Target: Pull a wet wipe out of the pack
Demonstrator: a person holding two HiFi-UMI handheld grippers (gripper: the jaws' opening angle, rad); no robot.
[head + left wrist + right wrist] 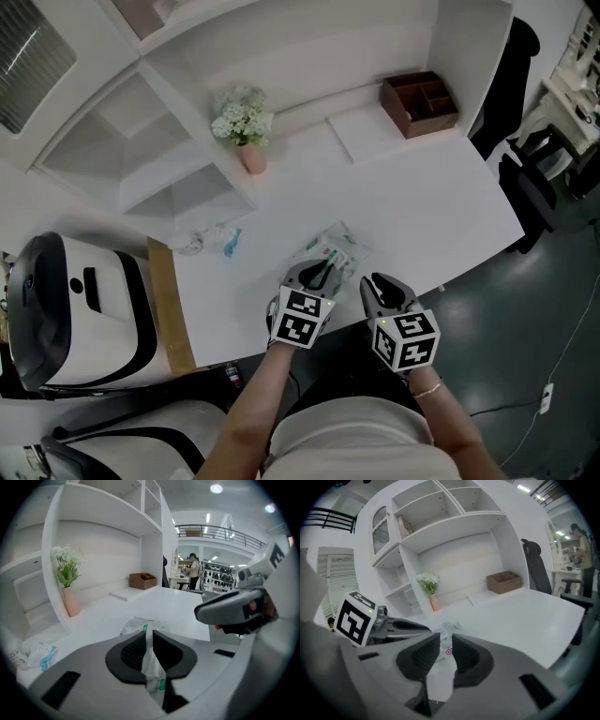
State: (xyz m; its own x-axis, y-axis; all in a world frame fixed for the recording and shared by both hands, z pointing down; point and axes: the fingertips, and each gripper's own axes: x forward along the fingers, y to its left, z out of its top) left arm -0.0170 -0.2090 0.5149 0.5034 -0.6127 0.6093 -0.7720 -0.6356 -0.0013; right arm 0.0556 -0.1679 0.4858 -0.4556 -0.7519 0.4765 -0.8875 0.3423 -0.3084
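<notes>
- Pinching the wet wipe pack (334,249) with my left gripper (322,274), jaws narrow on its green-printed film.
- My right gripper (377,284), at the pack's 5 o'clock, clamps its white edge.

1. The wet wipe pack (335,249) is a soft, flat pouch of pale, crinkled film with green print and a small red mark.
2. It lies on the white desk (422,206) toward 6 o'clock, near the front edge.
3. Its near end is gathered up. The left gripper (147,641) pinches the green-printed film, and the right gripper (444,651), at its 3 o'clock, pinches a white fold.
</notes>
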